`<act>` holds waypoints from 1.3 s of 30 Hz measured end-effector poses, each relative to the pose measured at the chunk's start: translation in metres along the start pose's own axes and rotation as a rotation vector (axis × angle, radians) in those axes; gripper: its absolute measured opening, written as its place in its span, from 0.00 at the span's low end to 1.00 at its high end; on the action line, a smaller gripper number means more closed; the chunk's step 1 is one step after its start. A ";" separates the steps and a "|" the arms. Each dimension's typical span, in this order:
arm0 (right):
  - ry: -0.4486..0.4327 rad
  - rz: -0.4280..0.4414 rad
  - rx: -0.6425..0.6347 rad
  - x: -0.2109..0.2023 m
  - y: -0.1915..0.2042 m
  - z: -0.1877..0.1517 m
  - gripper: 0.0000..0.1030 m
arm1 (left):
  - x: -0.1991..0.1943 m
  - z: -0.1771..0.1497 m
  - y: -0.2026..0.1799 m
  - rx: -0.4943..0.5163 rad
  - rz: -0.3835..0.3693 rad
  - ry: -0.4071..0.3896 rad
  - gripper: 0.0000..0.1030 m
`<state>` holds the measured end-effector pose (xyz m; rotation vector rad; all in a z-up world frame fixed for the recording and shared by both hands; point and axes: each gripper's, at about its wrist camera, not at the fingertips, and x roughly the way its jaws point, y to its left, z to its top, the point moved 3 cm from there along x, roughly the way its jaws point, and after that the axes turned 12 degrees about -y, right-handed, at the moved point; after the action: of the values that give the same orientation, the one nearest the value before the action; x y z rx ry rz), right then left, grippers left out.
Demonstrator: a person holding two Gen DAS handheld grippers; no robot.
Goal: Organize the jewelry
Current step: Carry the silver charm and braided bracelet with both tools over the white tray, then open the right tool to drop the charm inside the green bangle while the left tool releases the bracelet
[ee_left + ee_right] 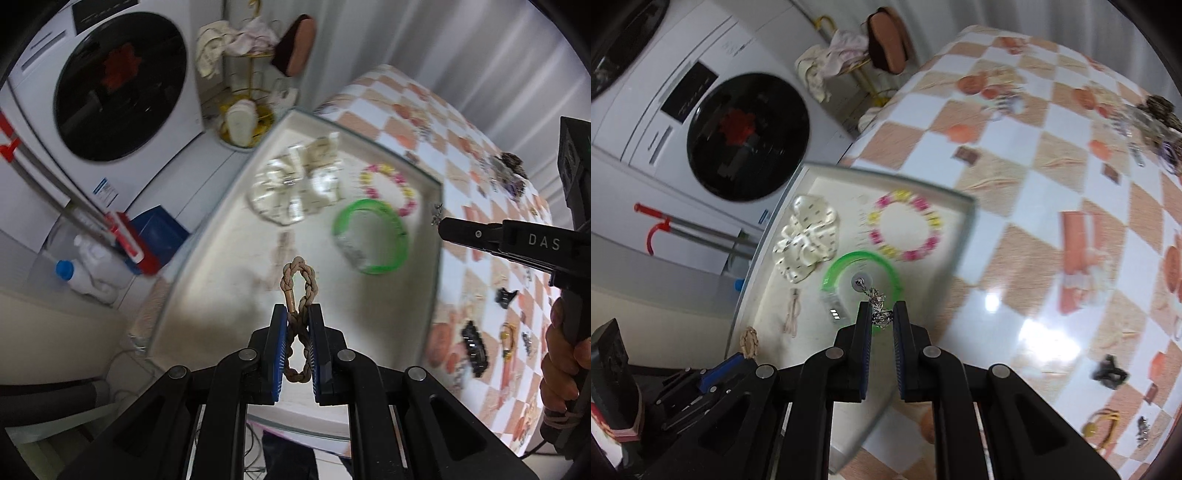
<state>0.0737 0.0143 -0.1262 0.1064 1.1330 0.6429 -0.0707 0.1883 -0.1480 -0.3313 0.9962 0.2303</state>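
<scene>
Left wrist view: a braided tan cord loop [297,321], rope-like and matte, is pinched between the ribbed blue pads of the left gripper [298,314], whose jaws are drawn nearly together on it, one end of the loop standing out beyond the fingertips. Beneath it a shallow white tray [207,295] with a raised rim is seen, its floor smooth and slightly stained. Farther in, a translucent green plastic bangle [371,236] lies flat, with a ring of pink and yellow beads [388,190] beyond it and a glossy cream fabric scrunchie [291,192], crumpled and satin-like, beside that. At the tray's right rim the black fingers of the right gripper [441,225] are seen from the side, a small silver chain piece [437,216] hanging at their tip. In the right wrist view that gripper [881,315] is closed to a narrow gap on the silver chain piece [878,312], metallic and finely linked, held over the green bangle [860,273]. The tray rests on a table covered in glossy orange-and-white checked oilcloth [461,155], on which black claw clips [474,347] and other small pieces are scattered. A white front-loading washing machine [122,85] with a round dark door stands in the background.
</scene>
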 end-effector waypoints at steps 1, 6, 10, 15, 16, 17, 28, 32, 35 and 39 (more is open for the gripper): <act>0.007 0.000 -0.009 0.006 0.006 -0.002 0.12 | 0.003 -0.001 0.006 -0.002 0.007 0.002 0.16; 0.032 -0.012 -0.036 0.031 0.024 -0.004 0.12 | 0.015 -0.003 0.023 -0.005 0.031 0.009 0.16; 0.053 -0.037 -0.044 0.052 0.029 -0.005 0.12 | 0.026 -0.003 0.027 0.003 0.036 0.014 0.16; 0.070 -0.075 -0.055 0.069 0.030 -0.005 0.12 | 0.039 -0.003 0.028 0.023 0.049 0.018 0.16; 0.073 -0.085 -0.060 0.071 0.029 -0.005 0.12 | 0.042 -0.003 0.028 0.027 0.051 0.020 0.16; 0.075 -0.100 -0.066 0.074 0.028 -0.004 0.12 | 0.044 -0.002 0.028 0.033 0.054 0.021 0.16; 0.042 -0.177 -0.092 0.081 0.012 0.012 0.12 | 0.061 0.000 0.020 0.095 0.108 0.027 0.16; 0.044 -0.169 -0.085 0.083 0.016 0.012 0.13 | 0.061 0.001 0.017 0.108 0.124 0.030 0.17; 0.052 -0.146 -0.067 0.084 0.016 0.012 0.13 | 0.061 0.002 0.015 0.110 0.135 0.041 0.17; 0.063 -0.123 -0.045 0.078 0.013 0.007 0.13 | 0.058 0.002 0.013 0.119 0.145 0.042 0.17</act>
<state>0.0953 0.0676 -0.1811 -0.0222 1.1757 0.5647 -0.0432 0.2031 -0.1983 -0.1559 1.0718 0.2953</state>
